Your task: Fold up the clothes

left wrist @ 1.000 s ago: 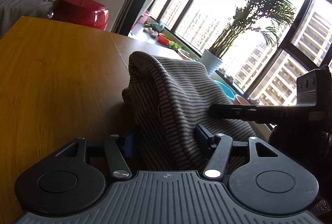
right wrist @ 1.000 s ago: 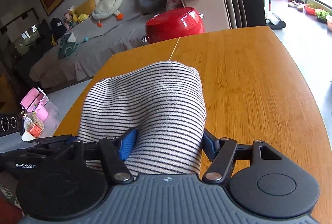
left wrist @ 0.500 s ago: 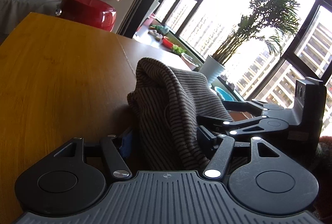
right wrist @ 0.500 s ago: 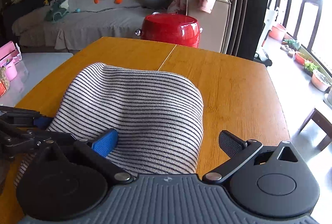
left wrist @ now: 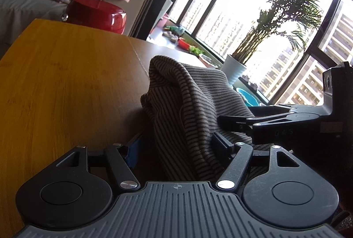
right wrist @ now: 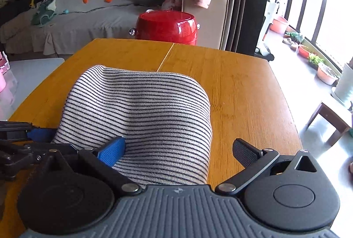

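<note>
A striped garment (right wrist: 141, 114) lies folded in a hump on the wooden table (right wrist: 242, 88). My right gripper (right wrist: 178, 150) is open, its blue and black pads standing wide on either side of the cloth's near edge without touching it. In the left wrist view the same garment (left wrist: 194, 105) rises in a bunched fold, and my left gripper (left wrist: 176, 146) is shut on its lower part. The right gripper (left wrist: 222, 122) shows side-on at the cloth's right. The left gripper (right wrist: 42, 134) shows at the cloth's left edge in the right wrist view.
A red pot (right wrist: 167, 27) stands beyond the table's far edge, before a grey sofa (right wrist: 77, 21) with plush toys. Windows and a potted plant (left wrist: 236, 68) are off the table's right side. A wooden stool (right wrist: 331, 114) stands on the floor at right.
My right gripper has opened and let go of the striped garment, whose near edge now lies loose between its pads. The left gripper stays closed on the cloth.
</note>
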Demonstrator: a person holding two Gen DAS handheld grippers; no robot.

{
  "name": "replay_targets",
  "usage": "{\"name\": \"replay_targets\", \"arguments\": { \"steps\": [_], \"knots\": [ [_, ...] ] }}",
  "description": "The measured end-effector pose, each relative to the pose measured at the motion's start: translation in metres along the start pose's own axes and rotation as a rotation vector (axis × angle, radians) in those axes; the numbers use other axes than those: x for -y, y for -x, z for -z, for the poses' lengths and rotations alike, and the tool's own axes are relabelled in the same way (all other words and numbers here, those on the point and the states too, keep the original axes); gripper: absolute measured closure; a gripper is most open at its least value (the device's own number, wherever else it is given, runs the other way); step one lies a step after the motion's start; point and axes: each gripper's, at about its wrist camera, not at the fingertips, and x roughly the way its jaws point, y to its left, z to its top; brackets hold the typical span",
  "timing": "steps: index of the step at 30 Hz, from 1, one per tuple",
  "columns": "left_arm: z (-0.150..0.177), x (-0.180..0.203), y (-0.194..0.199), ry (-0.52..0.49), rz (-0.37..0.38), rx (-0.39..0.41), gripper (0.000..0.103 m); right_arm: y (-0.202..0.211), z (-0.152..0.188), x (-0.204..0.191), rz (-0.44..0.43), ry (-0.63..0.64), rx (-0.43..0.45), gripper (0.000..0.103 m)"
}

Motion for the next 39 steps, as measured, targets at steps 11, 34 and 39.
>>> {"name": "replay_targets", "arguments": {
  "steps": [11, 34, 39],
  "knots": [
    [0.001, 0.005, 0.002, -0.018, -0.017, 0.004, 0.028, 0.015, -0.001, 0.019, -0.068, -0.113, 0.162, 0.000],
    [0.002, 0.005, 0.002, -0.039, -0.052, 0.009, 0.022, 0.024, 0.011, 0.015, -0.146, 0.013, 0.037, 0.000],
    [0.003, 0.008, 0.000, -0.055, -0.057, 0.007, 0.018, 0.026, 0.053, 0.029, -0.158, -0.042, 0.012, 0.000]
  ]
}}
